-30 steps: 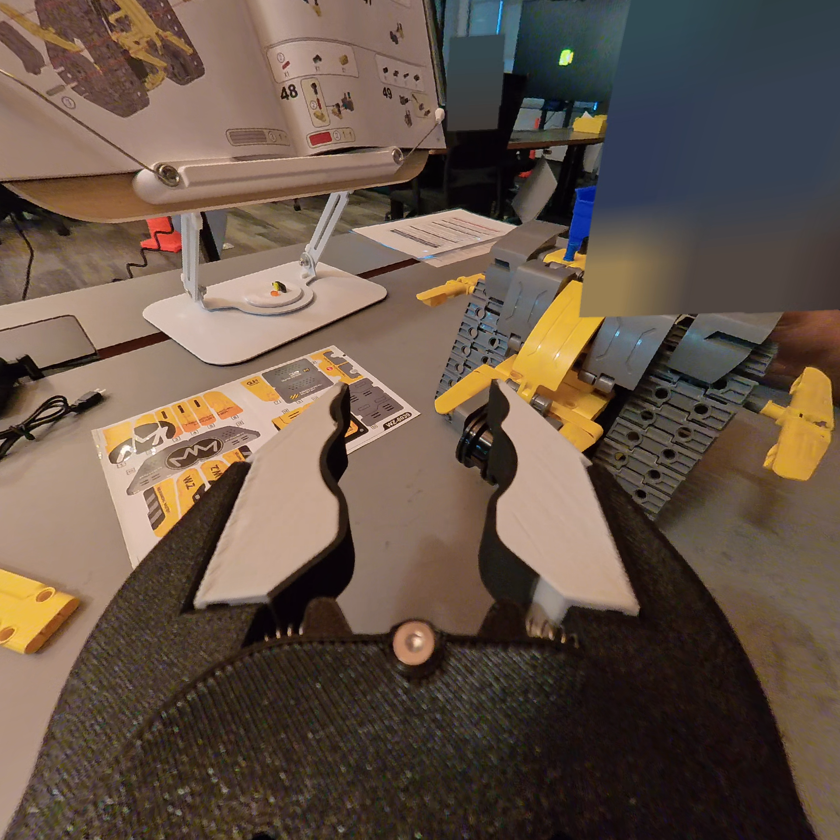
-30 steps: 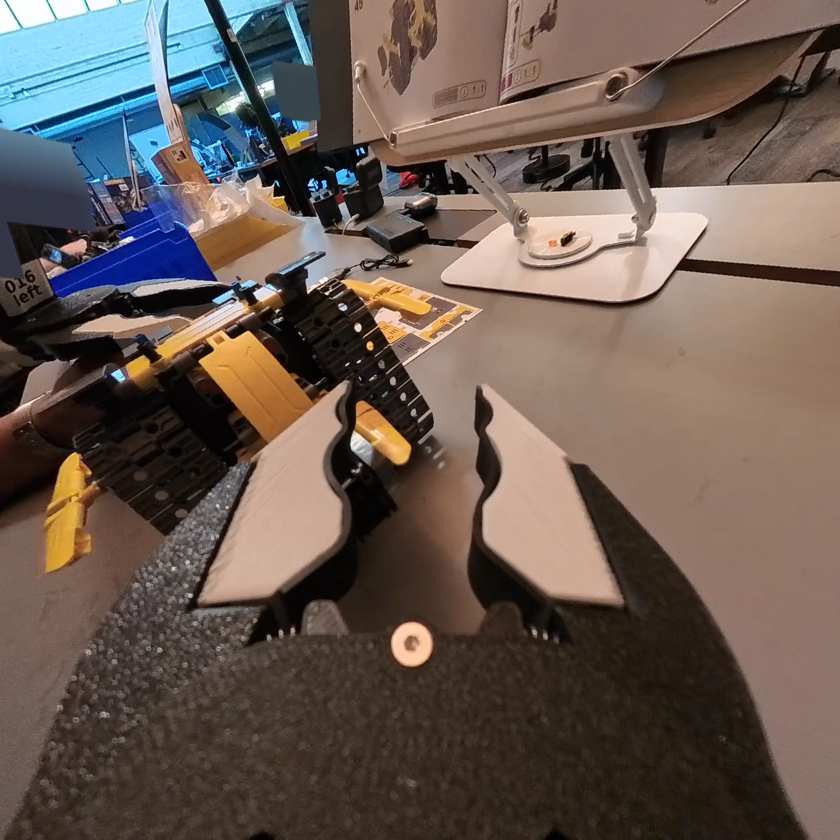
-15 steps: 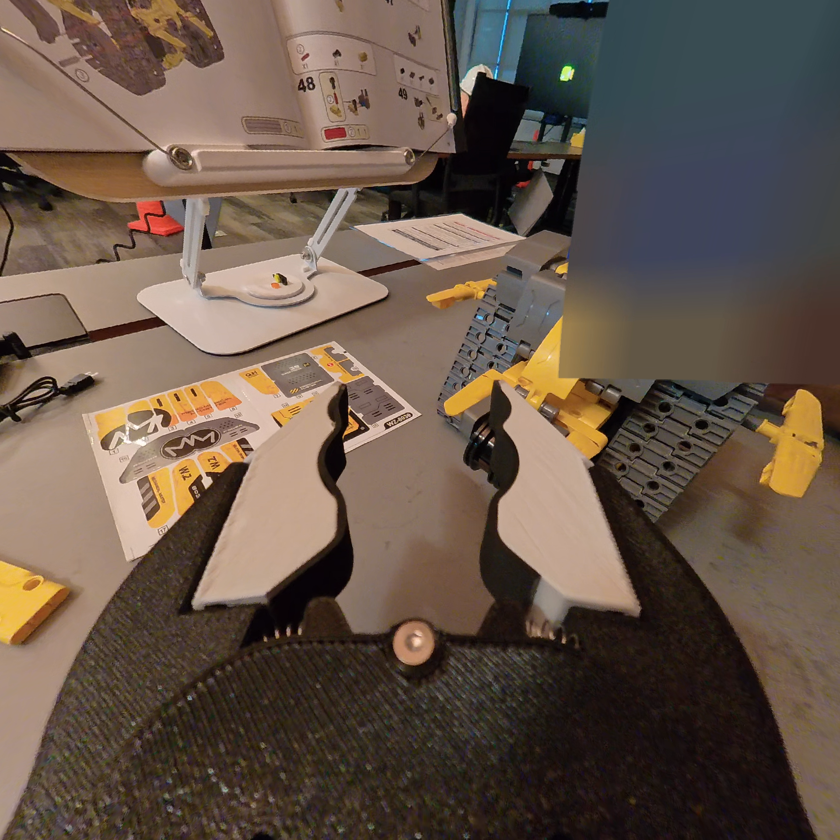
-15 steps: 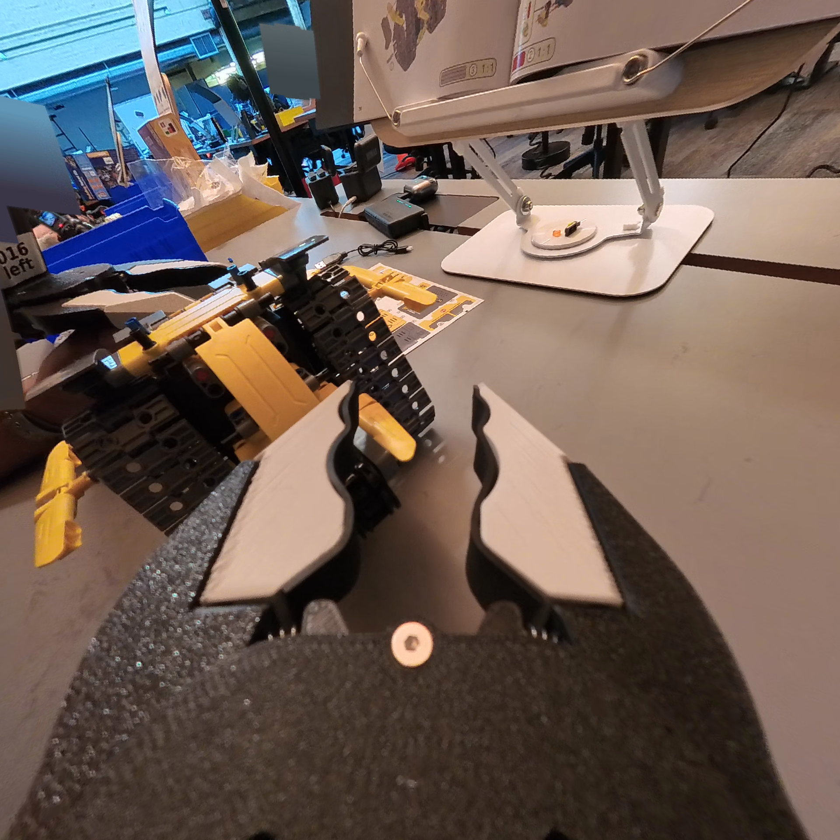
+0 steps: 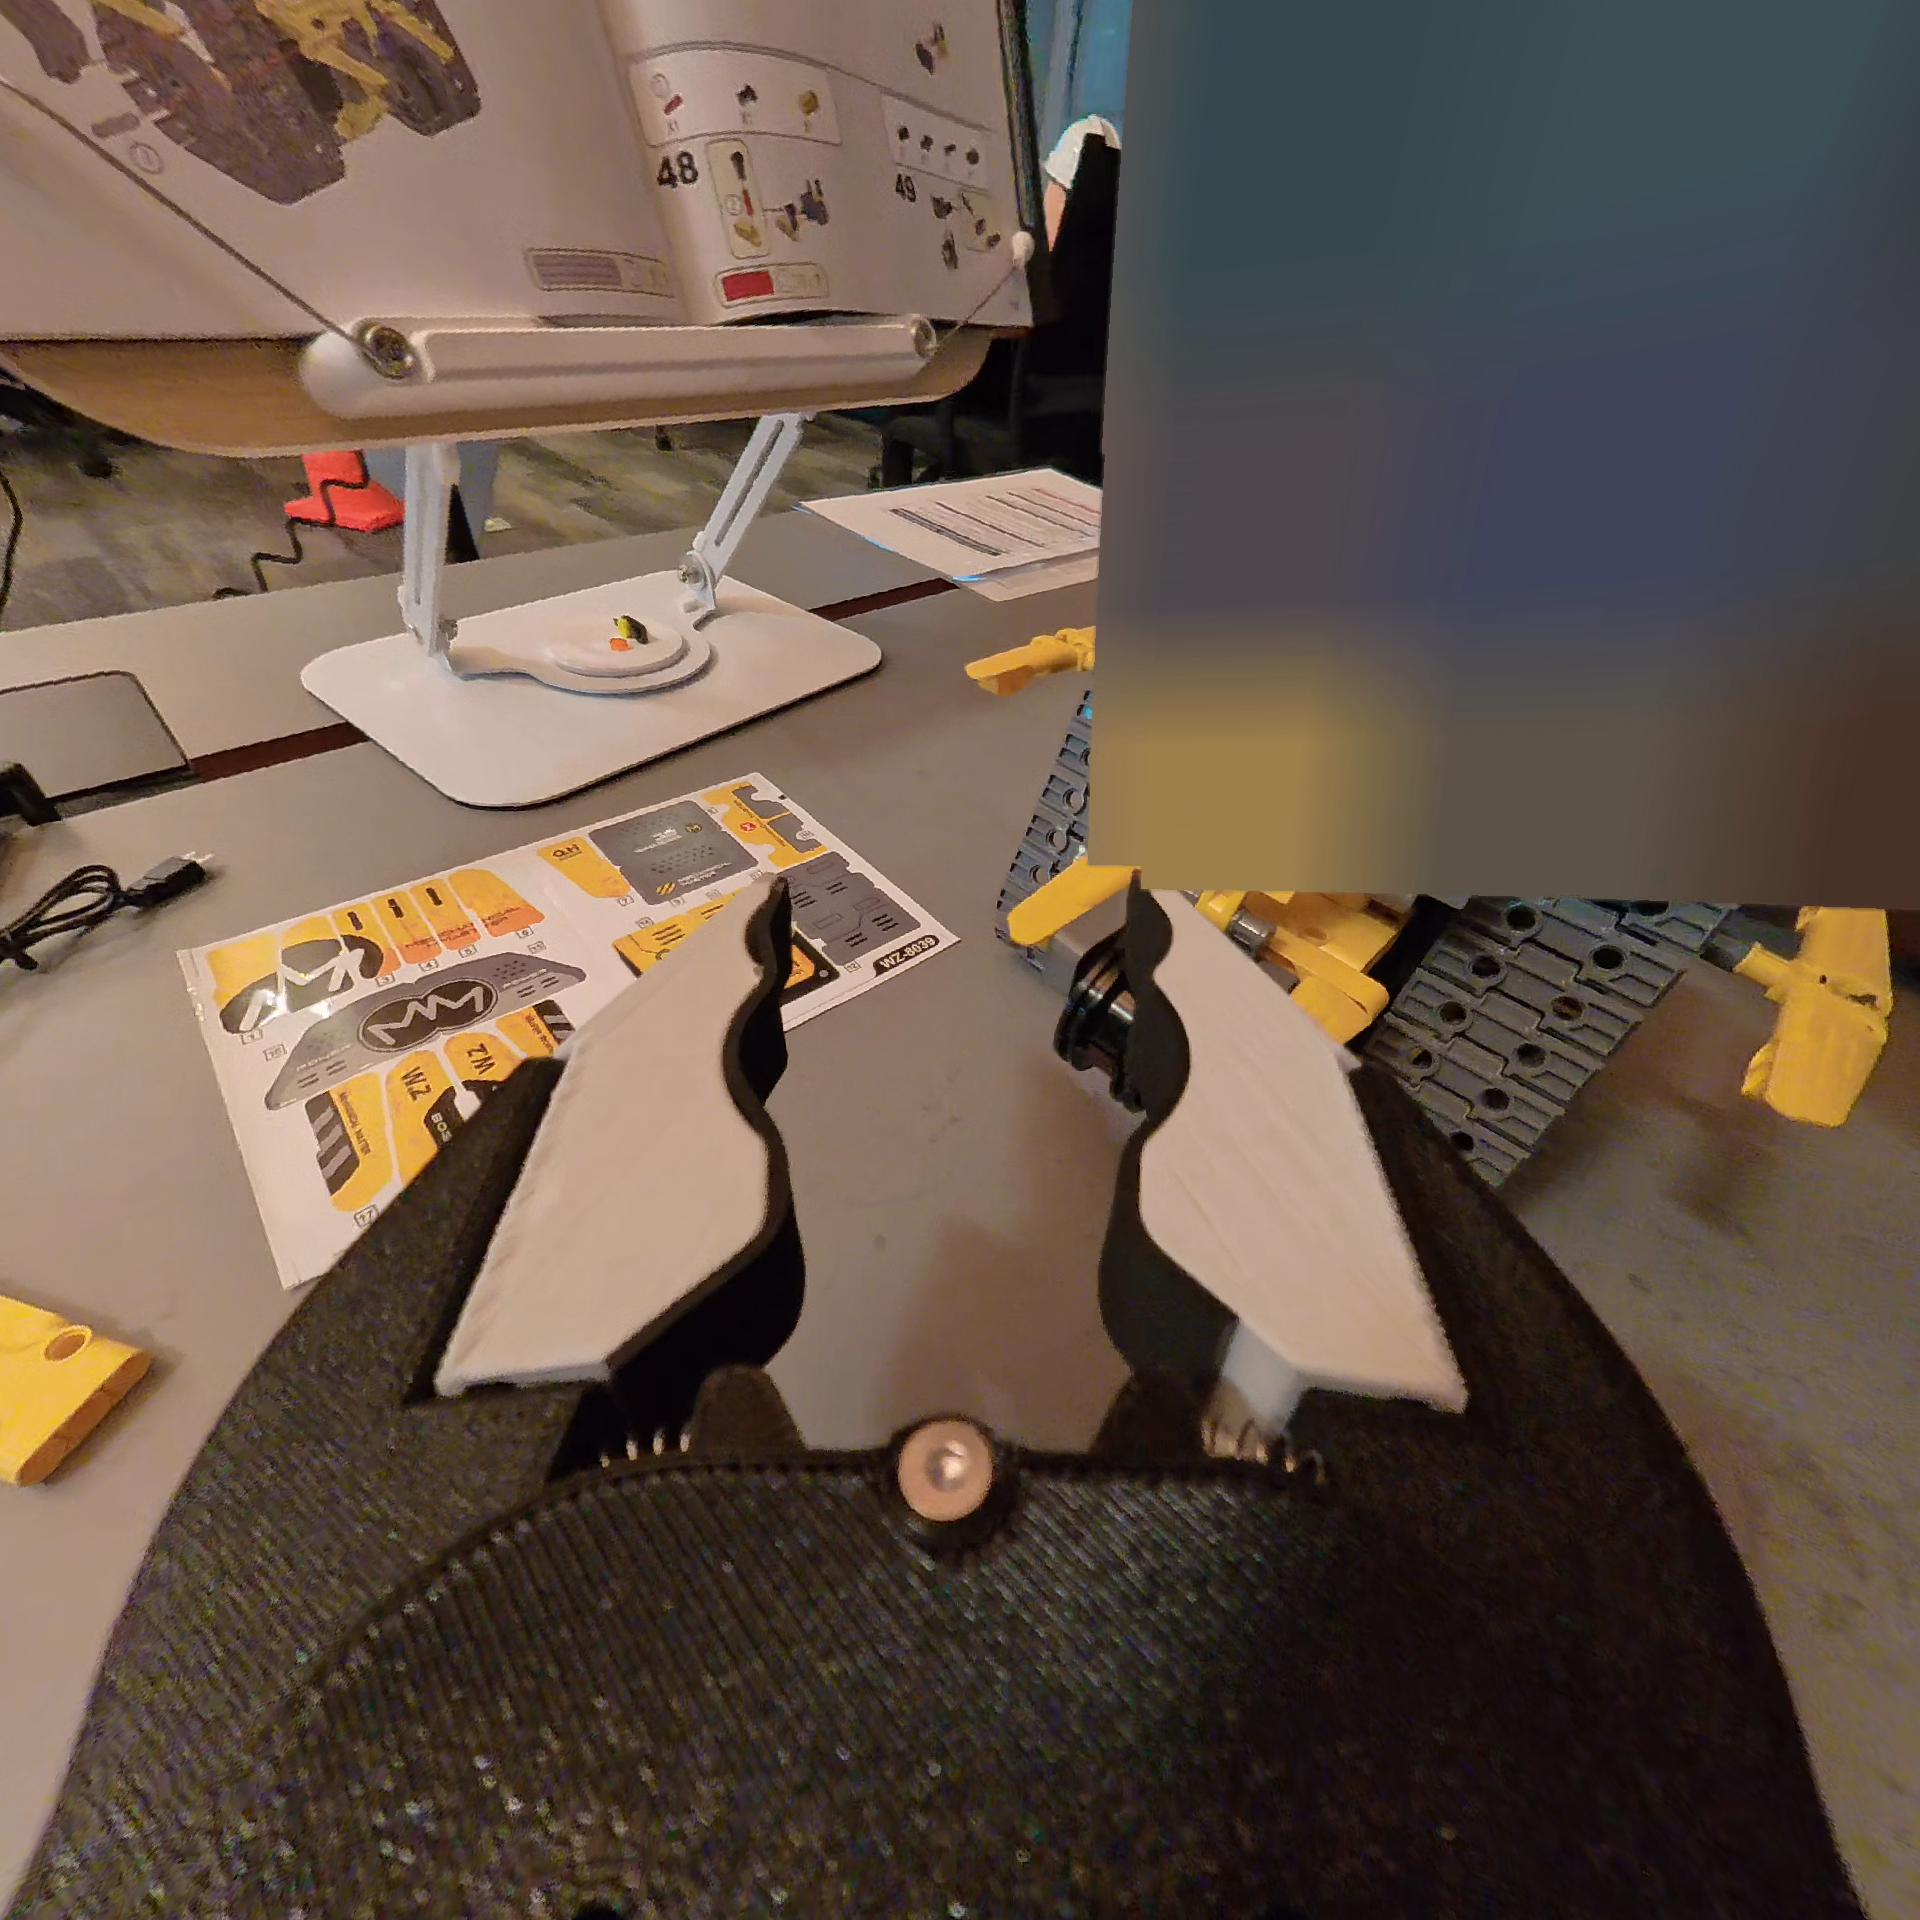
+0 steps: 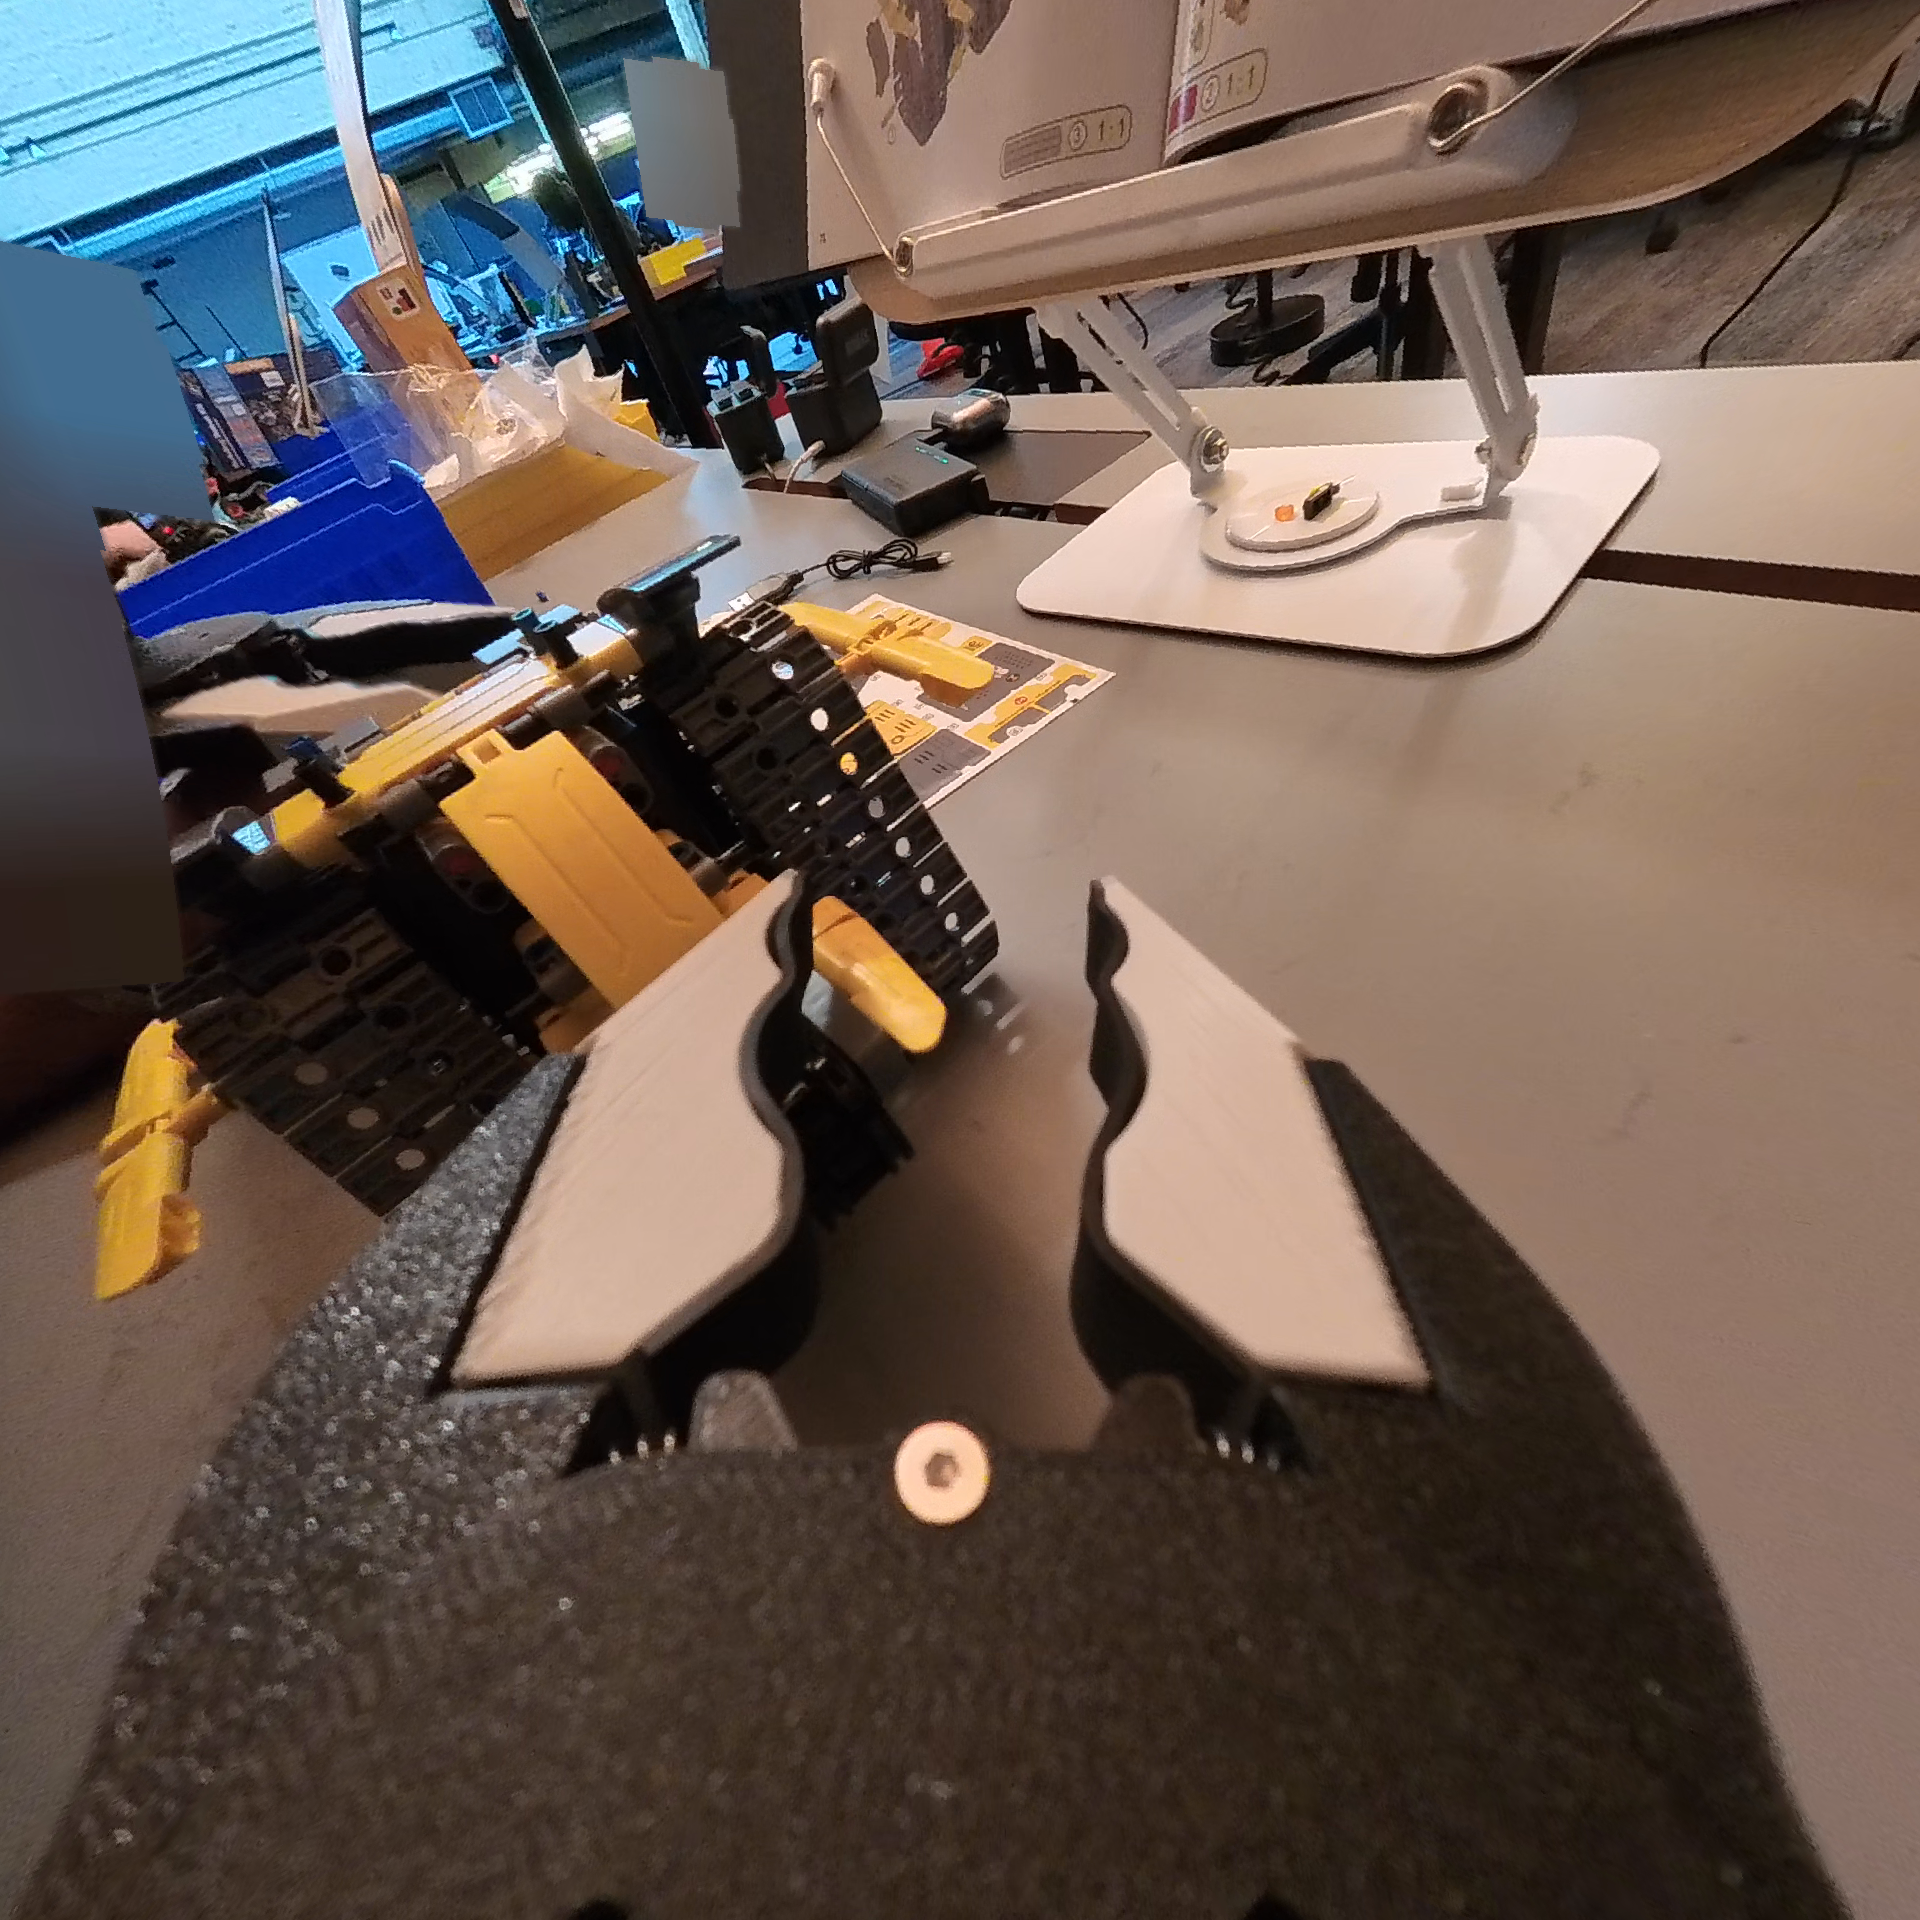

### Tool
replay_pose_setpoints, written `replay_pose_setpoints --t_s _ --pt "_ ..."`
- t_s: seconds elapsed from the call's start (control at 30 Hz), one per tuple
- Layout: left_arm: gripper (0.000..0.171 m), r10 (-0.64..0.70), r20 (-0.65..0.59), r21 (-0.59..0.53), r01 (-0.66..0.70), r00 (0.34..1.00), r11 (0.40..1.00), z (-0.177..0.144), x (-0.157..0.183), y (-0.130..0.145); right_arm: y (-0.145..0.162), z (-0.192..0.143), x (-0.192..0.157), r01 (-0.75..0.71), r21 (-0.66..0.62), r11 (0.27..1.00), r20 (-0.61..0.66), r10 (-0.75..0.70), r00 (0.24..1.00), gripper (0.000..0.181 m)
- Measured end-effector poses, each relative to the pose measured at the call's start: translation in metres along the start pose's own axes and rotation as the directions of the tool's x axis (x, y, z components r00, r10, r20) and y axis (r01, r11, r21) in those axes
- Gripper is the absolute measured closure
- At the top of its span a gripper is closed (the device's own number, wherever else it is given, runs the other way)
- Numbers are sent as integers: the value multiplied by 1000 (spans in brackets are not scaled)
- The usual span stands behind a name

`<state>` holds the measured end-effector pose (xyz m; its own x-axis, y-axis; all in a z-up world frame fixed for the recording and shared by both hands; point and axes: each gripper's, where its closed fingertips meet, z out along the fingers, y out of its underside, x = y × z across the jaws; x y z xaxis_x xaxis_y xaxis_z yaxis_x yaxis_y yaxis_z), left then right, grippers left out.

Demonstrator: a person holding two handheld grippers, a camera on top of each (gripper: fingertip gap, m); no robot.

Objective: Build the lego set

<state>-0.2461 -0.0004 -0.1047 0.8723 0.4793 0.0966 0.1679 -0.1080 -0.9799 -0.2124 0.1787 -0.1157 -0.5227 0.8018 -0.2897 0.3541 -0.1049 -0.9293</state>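
Since a second ago both views have drawn slightly lower and closer; the blurred patch now covers more of the model in the left wrist view. The grey surface [image 6: 1455, 883] lies bare and roomy right of the tracked toy vehicle [image 6: 582, 862], up to the white book stand [image 6: 1351, 582] holding an open booklet [image 5: 520, 156]. The vehicle's long axis runs from near the sticker sheet [image 5: 436, 997] toward the right hand-held gripper [image 6: 940, 914], which gapes wide, empty, left finger just beside the tread. The left hand-held gripper [image 5: 951, 914] is likewise spread, gripping nothing, beside a black wheel hub [image 5: 1096, 1013].
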Motion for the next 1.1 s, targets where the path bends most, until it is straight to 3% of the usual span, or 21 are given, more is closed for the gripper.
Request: replay_pose_setpoints --t_s 0.33,1.1 --pt "109 -57 -3 13 57 998 998 -2 -6 -2 0 0 0 9 2 1000 -6 -9 1000 130" --pt "108 -17 -12 -3 17 1000 1000 -1 0 0 1 0 -2 26 -3 1000 -10 -26 1000 130"
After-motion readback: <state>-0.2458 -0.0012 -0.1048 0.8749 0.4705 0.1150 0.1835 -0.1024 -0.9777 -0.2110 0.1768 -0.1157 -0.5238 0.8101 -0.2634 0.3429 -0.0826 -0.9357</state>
